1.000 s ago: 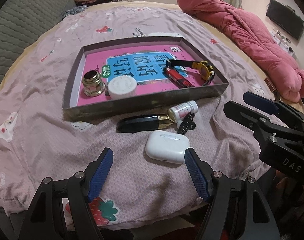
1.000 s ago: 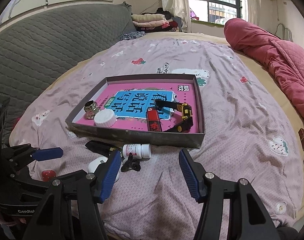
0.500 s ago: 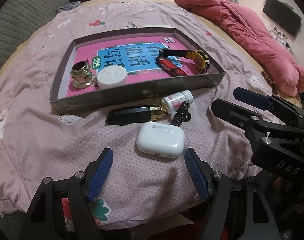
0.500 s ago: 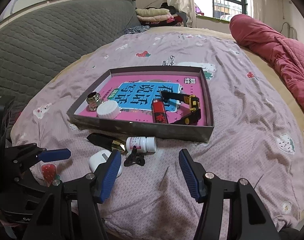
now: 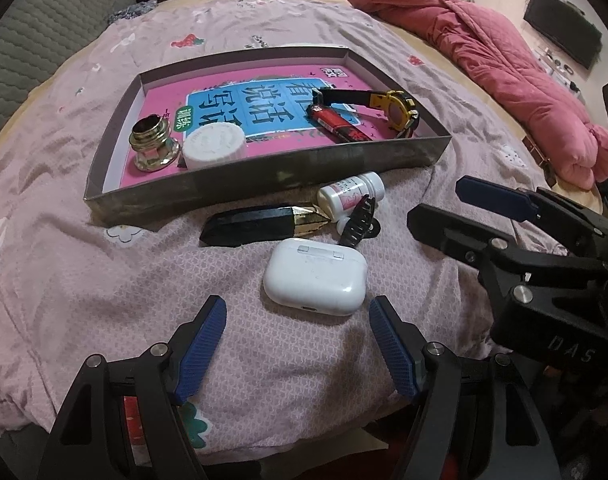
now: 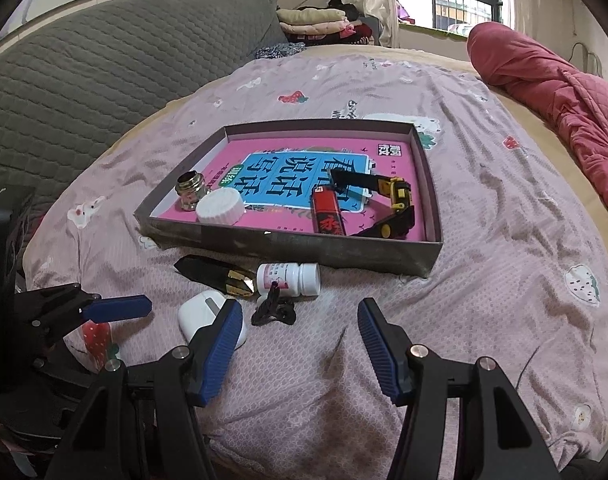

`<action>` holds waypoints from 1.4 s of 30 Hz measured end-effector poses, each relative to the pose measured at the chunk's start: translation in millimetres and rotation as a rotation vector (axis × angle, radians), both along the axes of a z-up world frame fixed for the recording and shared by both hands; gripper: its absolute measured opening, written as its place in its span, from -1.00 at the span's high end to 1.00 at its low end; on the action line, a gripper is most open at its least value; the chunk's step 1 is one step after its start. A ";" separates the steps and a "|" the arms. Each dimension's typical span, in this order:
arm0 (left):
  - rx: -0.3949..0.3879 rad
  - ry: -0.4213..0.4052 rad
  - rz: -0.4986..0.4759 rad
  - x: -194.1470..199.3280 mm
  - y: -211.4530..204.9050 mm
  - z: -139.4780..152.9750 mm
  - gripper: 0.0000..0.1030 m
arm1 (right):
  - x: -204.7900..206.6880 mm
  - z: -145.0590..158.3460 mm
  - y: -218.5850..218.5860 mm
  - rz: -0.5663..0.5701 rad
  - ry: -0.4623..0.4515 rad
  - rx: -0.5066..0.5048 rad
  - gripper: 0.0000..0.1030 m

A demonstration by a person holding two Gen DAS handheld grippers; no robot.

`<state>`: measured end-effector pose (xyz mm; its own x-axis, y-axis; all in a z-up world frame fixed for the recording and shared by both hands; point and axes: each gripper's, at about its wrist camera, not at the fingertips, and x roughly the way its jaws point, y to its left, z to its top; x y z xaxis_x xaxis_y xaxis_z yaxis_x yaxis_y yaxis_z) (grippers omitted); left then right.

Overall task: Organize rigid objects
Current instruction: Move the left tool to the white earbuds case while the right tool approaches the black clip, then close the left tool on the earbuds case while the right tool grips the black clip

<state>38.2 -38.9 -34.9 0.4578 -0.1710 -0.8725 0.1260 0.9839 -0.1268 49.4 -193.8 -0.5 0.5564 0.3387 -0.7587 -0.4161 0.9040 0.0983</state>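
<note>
A shallow grey box (image 5: 264, 184) (image 6: 304, 250) with a pink and blue bottom lies on the bed. It holds a brass fitting (image 5: 152, 144), a white cap (image 5: 215, 146), a red lighter (image 5: 336, 126) and a yellow-black watch (image 5: 396, 110). In front of it lie a black and gold pointed piece (image 5: 260, 224), a white pill bottle (image 5: 350, 196), a black hair clip (image 5: 358, 224) and a white earbud case (image 5: 316, 282). My left gripper (image 5: 298, 336) hovers open just short of the case. My right gripper (image 6: 298, 336) is open near the clip (image 6: 273, 310).
The bed wears a pink sheet with strawberry prints (image 6: 504, 260). A red quilt (image 5: 484, 52) is heaped at the right. A grey padded headboard (image 6: 84, 80) rises at the left, folded clothes (image 6: 320, 20) sit by the window. The bed's near edge lies just below both grippers.
The left wrist view has come a little closer to the earbud case and the box; both grippers stay open and no object has moved.
</note>
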 end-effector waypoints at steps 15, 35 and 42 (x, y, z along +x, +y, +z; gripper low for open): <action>0.002 0.000 -0.002 8.4 -5.6 -10.3 -0.46 | 8.8 -14.7 1.8 -0.001 0.048 0.001 -0.16; -0.015 -0.022 -0.005 24.2 -4.2 -25.4 -0.46 | 26.8 -31.0 17.7 0.021 0.104 0.017 -0.15; -0.008 -0.029 -0.007 25.8 -4.6 -26.7 -0.46 | 38.3 -41.5 16.6 0.003 0.171 0.050 -0.13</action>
<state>64.0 -43.5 -61.6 0.4820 -0.1816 -0.8572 0.1370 0.9819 -0.1310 87.7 -177.3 -42.0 0.4191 0.3802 -0.8245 -0.3924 0.8948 0.2132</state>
